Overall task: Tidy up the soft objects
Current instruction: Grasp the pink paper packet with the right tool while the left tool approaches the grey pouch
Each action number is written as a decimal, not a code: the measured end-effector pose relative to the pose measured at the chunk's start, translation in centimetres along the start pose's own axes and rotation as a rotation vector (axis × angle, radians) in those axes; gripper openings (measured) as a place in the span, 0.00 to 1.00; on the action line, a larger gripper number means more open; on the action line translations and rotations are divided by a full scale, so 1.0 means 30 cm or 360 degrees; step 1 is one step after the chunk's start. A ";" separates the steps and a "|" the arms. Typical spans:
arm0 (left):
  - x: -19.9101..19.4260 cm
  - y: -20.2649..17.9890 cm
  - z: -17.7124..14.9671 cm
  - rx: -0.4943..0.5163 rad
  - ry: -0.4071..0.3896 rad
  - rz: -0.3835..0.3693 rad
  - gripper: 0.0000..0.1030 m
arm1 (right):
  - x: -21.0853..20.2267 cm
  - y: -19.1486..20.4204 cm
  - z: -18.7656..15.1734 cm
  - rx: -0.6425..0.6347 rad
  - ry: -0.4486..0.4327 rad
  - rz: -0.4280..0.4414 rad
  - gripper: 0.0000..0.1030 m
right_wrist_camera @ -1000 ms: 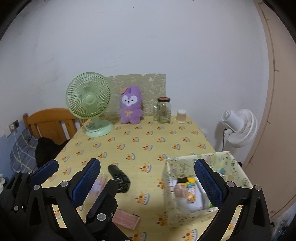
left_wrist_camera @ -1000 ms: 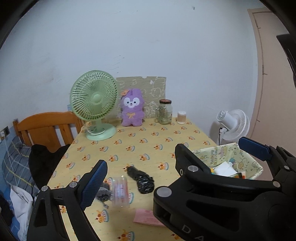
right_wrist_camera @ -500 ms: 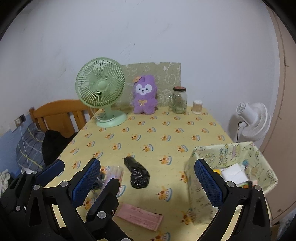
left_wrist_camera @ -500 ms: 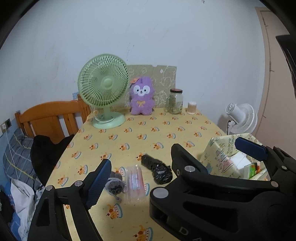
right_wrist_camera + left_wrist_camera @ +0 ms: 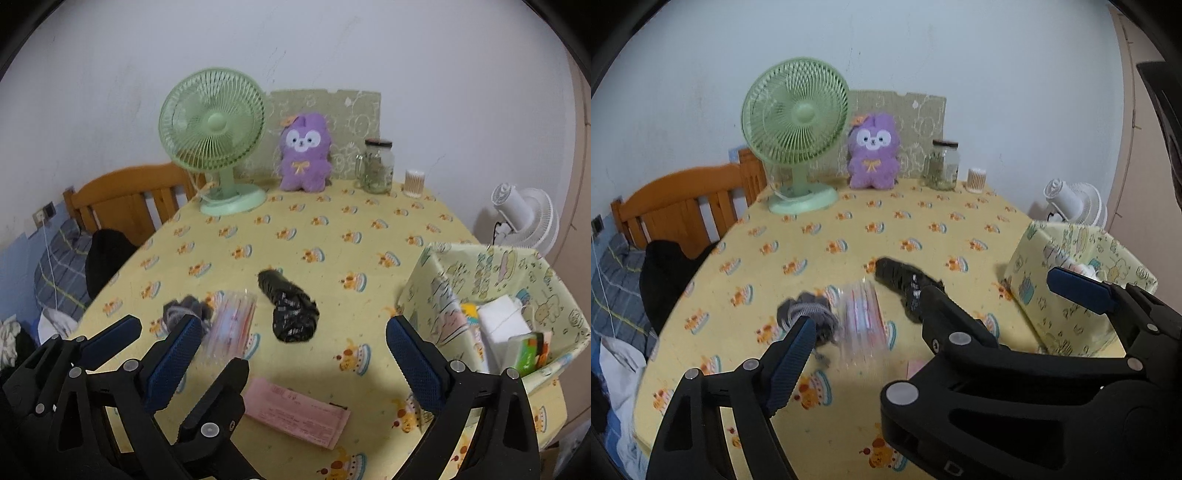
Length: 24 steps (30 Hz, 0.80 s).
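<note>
Print on the flat pink paper packet (image 5: 297,413) is too small to read; the pale yellow fabric storage box with cartoon print (image 5: 432,295) carries lettering, also illegible. The black crumpled soft bundle (image 5: 290,308) lies mid-table on the yellow cake-patterned tablecloth (image 5: 314,229), long axis running from far-left to near-right, thicker end nearest the cameras. Just left of it lies a clear plastic sleeve with pink contents (image 5: 231,325), then a grey knitted scrunchie (image 5: 184,310) touching the sleeve. Left gripper (image 5: 934,325) jaws wide apart, holding nothing, above the sleeve and bundle. Right gripper (image 5: 291,347) jaws likewise apart, empty, framing the bundle and packet. The box sits at the table's right edge, well apart from the bundle.
</note>
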State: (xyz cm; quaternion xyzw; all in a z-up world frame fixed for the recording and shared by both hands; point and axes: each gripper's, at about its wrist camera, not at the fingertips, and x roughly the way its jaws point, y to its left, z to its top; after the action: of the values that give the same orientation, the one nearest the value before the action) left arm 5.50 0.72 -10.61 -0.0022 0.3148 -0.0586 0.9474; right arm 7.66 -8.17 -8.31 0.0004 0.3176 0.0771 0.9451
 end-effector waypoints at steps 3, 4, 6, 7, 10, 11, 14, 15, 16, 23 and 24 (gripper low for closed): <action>0.035 -0.003 -0.033 -0.0002 0.0066 0.0010 0.82 | 0.037 -0.005 -0.036 0.0008 0.0053 0.0007 0.98; 0.048 -0.004 -0.045 -0.0005 0.0092 0.0011 0.82 | 0.055 -0.008 -0.049 0.0013 0.0083 0.0014 0.98; 0.069 -0.005 -0.065 -0.0015 0.0127 0.0001 0.82 | 0.080 -0.013 -0.072 0.0009 0.0125 0.0025 0.98; 0.078 -0.007 -0.075 -0.0018 0.0142 -0.0005 0.82 | 0.087 -0.014 -0.083 -0.0003 0.0134 0.0026 0.98; 0.094 -0.014 -0.101 -0.0010 0.0167 -0.0014 0.82 | 0.097 -0.012 -0.106 -0.0071 0.0117 -0.0012 0.98; 0.098 -0.017 -0.110 -0.0005 0.0175 -0.0013 0.82 | 0.097 -0.010 -0.114 -0.0094 0.0104 -0.0029 0.98; 0.114 -0.023 -0.126 0.0001 0.0212 -0.0012 0.82 | 0.107 -0.015 -0.131 -0.0126 0.0107 -0.0045 0.98; 0.120 -0.025 -0.133 0.0003 0.0230 -0.0009 0.82 | 0.115 -0.019 -0.139 -0.0124 0.0125 -0.0040 0.98; 0.125 -0.027 -0.139 0.0008 0.0247 -0.0007 0.82 | 0.122 -0.024 -0.146 -0.0120 0.0143 -0.0038 0.98; 0.131 -0.028 -0.180 0.0060 0.0293 0.0019 0.82 | 0.134 -0.015 -0.181 -0.0180 0.0172 -0.0008 0.98; 0.137 -0.027 -0.185 0.0058 0.0301 0.0024 0.84 | 0.139 -0.014 -0.186 -0.0188 0.0182 -0.0005 0.98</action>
State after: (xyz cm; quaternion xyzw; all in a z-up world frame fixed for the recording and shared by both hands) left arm 5.37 -0.36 -17.48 0.0229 0.4017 -0.0571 0.9137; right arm 7.65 -8.23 -15.30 -0.0604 0.3660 0.0940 0.9239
